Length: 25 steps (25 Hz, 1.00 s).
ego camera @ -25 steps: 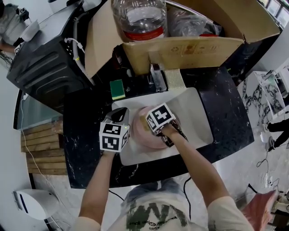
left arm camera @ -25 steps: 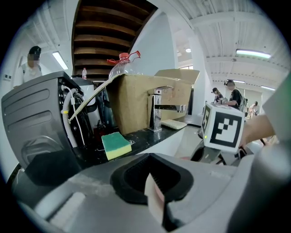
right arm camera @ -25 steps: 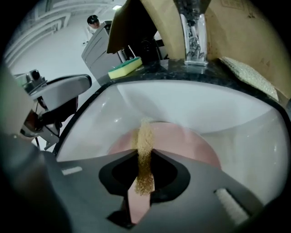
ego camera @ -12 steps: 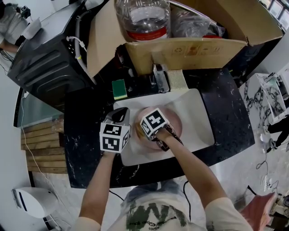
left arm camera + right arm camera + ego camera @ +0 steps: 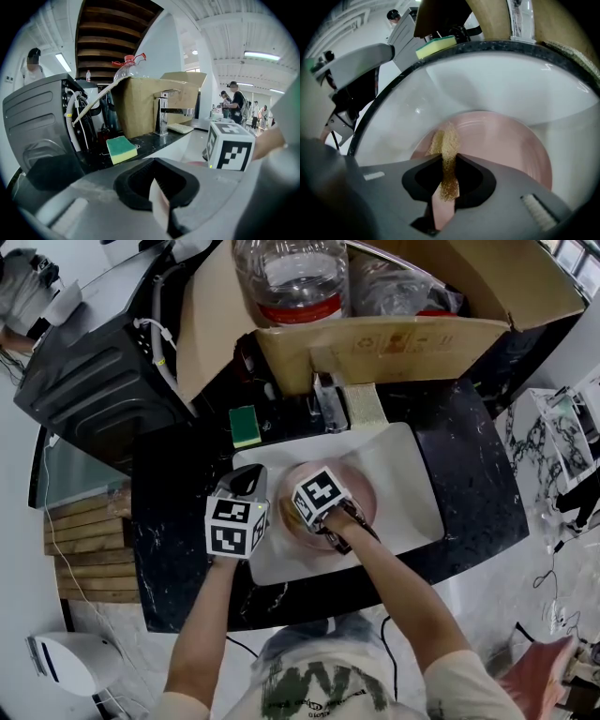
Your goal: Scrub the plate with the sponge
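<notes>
Since a second ago the right gripper (image 5: 300,514) has slid left across the pink plate (image 5: 361,495) toward the left gripper (image 5: 251,480); the head view shows that plate lying in the white basin (image 5: 408,474), with a green-and-yellow sponge (image 5: 246,425) on the dark counter (image 5: 469,427) behind. In the left gripper view the left gripper (image 5: 159,199) is clamped on the plate's thin rim (image 5: 158,208), beside the right gripper's marker cube (image 5: 229,151). In the right gripper view the right gripper (image 5: 447,183) pinches the brownish scrub sponge (image 5: 449,157), whose tip touches the plate (image 5: 506,145).
</notes>
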Each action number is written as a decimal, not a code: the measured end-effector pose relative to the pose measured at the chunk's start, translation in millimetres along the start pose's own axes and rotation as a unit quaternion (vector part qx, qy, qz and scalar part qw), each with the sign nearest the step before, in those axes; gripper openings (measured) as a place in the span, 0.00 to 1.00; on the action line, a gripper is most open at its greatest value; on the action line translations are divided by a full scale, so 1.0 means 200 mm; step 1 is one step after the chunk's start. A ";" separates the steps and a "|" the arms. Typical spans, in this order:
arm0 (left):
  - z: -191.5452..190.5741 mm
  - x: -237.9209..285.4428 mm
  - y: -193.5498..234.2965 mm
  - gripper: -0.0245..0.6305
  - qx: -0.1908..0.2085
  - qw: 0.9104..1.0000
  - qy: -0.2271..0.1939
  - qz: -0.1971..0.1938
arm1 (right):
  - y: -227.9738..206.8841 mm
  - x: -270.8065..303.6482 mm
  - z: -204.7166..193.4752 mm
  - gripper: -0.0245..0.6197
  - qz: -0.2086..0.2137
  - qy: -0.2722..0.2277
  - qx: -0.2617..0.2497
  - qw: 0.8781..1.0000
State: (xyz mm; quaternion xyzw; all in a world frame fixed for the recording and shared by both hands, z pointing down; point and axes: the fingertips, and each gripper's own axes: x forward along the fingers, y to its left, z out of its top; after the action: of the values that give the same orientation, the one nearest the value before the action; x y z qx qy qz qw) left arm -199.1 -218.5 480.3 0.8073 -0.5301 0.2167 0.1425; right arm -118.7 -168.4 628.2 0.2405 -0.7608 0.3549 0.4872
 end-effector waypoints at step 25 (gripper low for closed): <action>0.02 -0.02 -0.05 0.04 -0.005 1.000 -0.001 0.014 | -0.22 -0.08 -0.12 0.14 -0.026 0.012 0.010 1.000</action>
State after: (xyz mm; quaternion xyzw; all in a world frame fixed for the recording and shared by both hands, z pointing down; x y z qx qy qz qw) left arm -189.8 -212.8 475.3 0.7990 -0.5428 0.2156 0.1428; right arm -67.2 -176.6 633.1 0.2612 -0.7448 0.3522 0.5029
